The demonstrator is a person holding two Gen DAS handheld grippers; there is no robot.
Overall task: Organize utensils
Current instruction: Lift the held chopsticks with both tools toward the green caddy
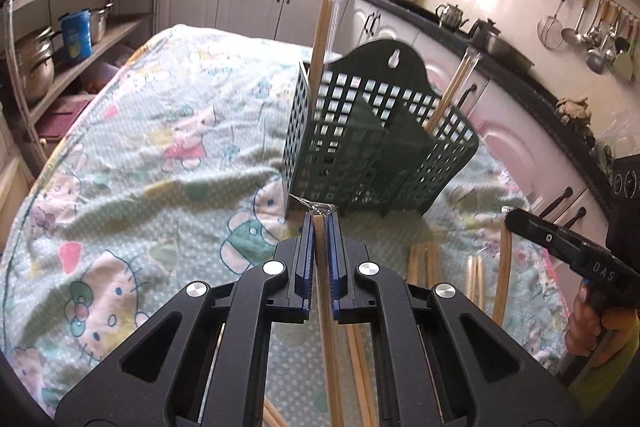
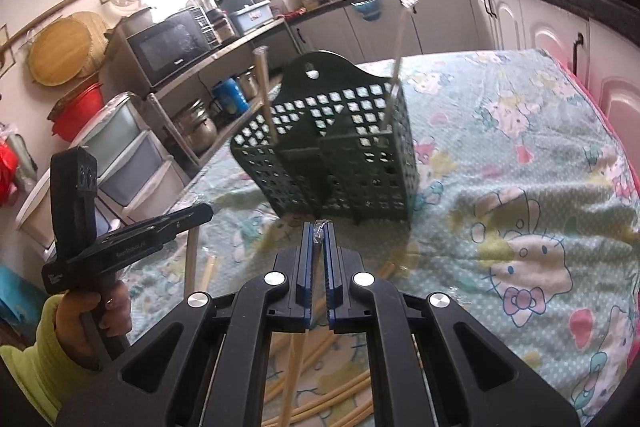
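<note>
While a cartoon-cat tablecloth spreads under and ahead of both tongs, a dark green slotted utensil holder stands on it just beyond their tips. In the left wrist view two wrapped pairs of chopsticks rise out of that holder: one pair upright at its left end, another leaning out at its right end.

The left gripper has its blue pads pressed together on a wrapped pair of chopsticks, whose clear wrapper end crinkles out just past the fingertips while the wooden length runs back down under the tool. To its right, the right gripper's body shows near the frame edge, gripped by a hand with a yellow-green sleeve.

In the right wrist view the right gripper is likewise clamped on a wrapped chopstick pair, with a twist of wrapper poking out between the tips and the sticks hanging below the jaws. Loose chopsticks lie scattered on the cloth beneath both tongs, behind the holder.
</note>
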